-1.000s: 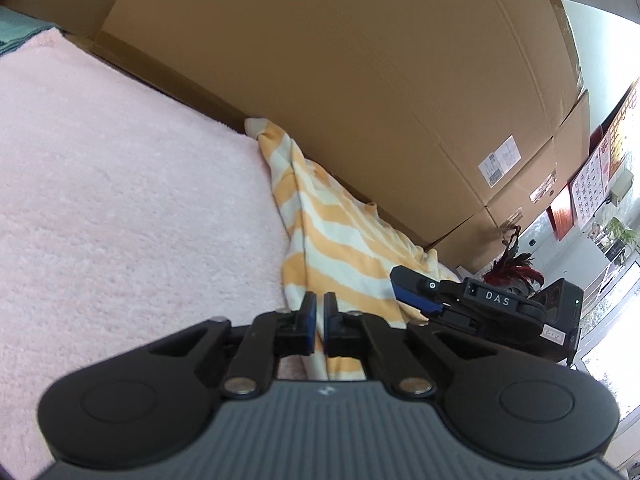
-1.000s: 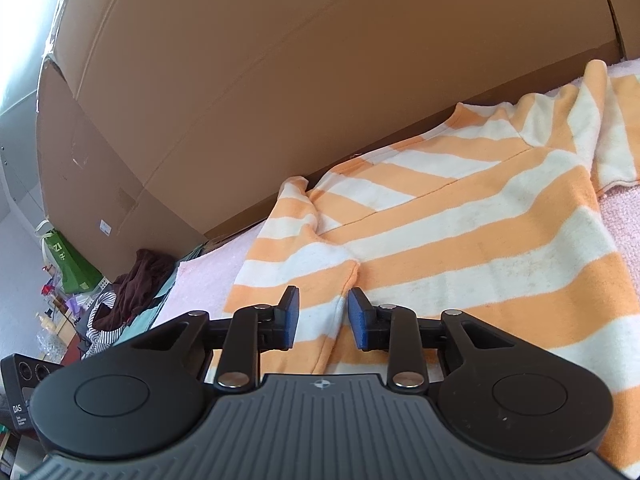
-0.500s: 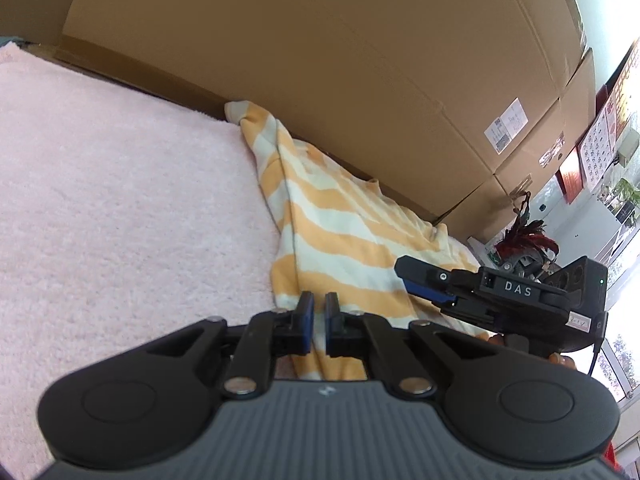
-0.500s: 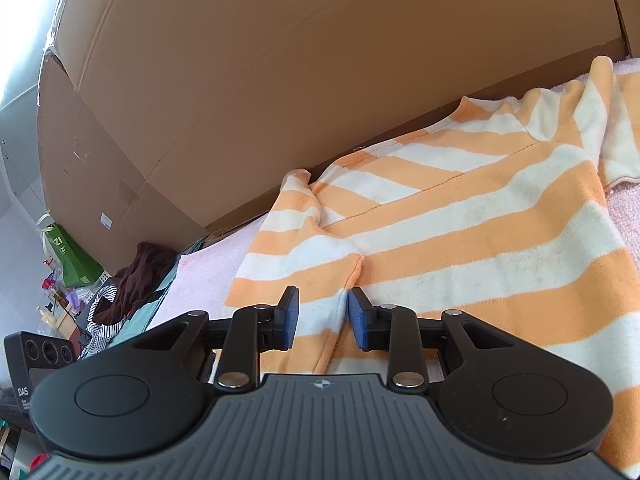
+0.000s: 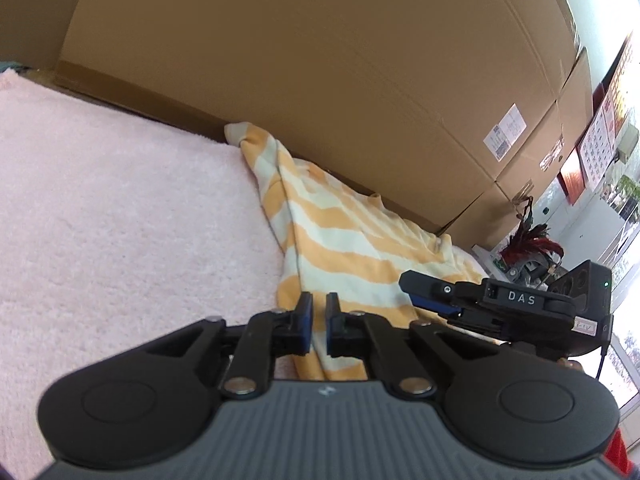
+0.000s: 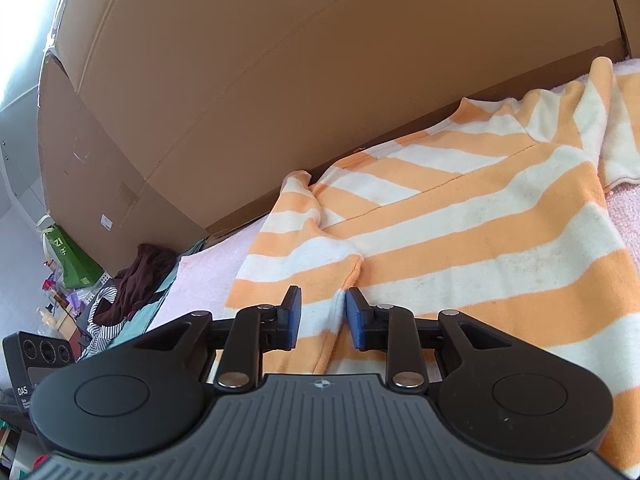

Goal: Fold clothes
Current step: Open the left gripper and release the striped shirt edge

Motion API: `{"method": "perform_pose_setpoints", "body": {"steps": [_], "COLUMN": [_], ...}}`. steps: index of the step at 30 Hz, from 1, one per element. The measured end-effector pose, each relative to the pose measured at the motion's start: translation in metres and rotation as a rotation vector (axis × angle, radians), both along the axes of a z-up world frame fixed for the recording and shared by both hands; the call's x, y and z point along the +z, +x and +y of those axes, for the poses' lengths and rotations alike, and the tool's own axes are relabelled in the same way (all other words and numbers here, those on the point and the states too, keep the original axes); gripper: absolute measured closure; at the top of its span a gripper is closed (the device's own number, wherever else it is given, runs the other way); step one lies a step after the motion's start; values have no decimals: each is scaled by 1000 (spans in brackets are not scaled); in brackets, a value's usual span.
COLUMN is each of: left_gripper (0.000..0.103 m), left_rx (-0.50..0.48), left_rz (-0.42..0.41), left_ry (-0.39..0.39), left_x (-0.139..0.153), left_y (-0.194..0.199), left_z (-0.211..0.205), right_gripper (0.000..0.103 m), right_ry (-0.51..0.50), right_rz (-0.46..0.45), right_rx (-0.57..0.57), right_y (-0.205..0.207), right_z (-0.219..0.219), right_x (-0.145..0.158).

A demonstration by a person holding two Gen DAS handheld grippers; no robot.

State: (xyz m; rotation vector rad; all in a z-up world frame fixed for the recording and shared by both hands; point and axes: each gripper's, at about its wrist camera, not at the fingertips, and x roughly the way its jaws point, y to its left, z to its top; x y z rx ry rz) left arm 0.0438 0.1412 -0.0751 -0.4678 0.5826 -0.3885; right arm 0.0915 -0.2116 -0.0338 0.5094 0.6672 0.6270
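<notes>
Sweater (image 6: 460, 220) lies spread beneath both parted tools (image 6: 320, 316).

striped top (image 6: 472, 232) cut off at right edge, box label (image 5: 504, 132) print too small to read

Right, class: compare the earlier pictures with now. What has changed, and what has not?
The left gripper has shifted slightly at the striped top edge, and its jaws are opening, the hem between them. The right gripper stays put, open over the top, which lies as before on the pink blanket.
</notes>
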Motion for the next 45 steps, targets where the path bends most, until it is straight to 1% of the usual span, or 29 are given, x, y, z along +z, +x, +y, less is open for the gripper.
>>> {"method": "perform_pose_setpoints", "body": {"steps": [2, 3, 6, 9, 24, 29, 32, 34, 36, 38, 40, 41, 43, 44, 45], "left_gripper": [98, 103, 103, 103, 103, 103, 103, 103, 103, 103, 92, 89, 99, 103, 103], "left_rx": [-5, -5, 17, 53, 12, 38, 89, 95, 48, 28, 11, 4, -10, -7, 0], "left_rz": [5, 1, -41, -60, 7, -55, -71, -57, -21, -4, 16, 16, 11, 11, 11], "left_ry": [2, 2, -12, -39, -28, -39, -74, -84, -86, -49, -24, -11, 17, 31, 46], "left_x": [-1, -2, 0, 0, -4, -1, -2, -4, -6, -5, -5, -4, -3, -2, -2], "left_y": [3, 3, -5, -12, -9, -19, -24, -23, -19, -17, -14, -13, -12, -12, -13], "left_z": [-1, -1, 2, 8, 5, 8, 17, 19, 16, 10, 5, 2, -3, -5, -7], "right_gripper": [74, 74, 74, 74, 73, 73, 73, 72, 72, 72, 72, 72, 82, 95, 99], "right_ry": [-1, -1, 0, 0, 0, -1, 0, -1, -1, 1, 2, 3, -1, -8, -14], "right_rz": [-1, -1, -2, -6, -1, -5, -12, -18, -19, -16, -13, -12, -15, -17, -20], "right_rx": [1, 2, 3, 5, 1, 3, 8, 16, 18, 12, 6, 4, 8, 11, 14], "right_y": [0, 0, 0, 0, 1, 1, 0, 0, 0, 0, 0, 0, 0, 0, 0], "right_z": [0, 0, 0, 1, 0, 1, 1, 2, 2, 2, 1, 1, 2, 3, 4], "right_x": [0, 0, 0, 0, 0, 1, 1, 2, 2, 2, 1, 1, 1, 1, 2]}}
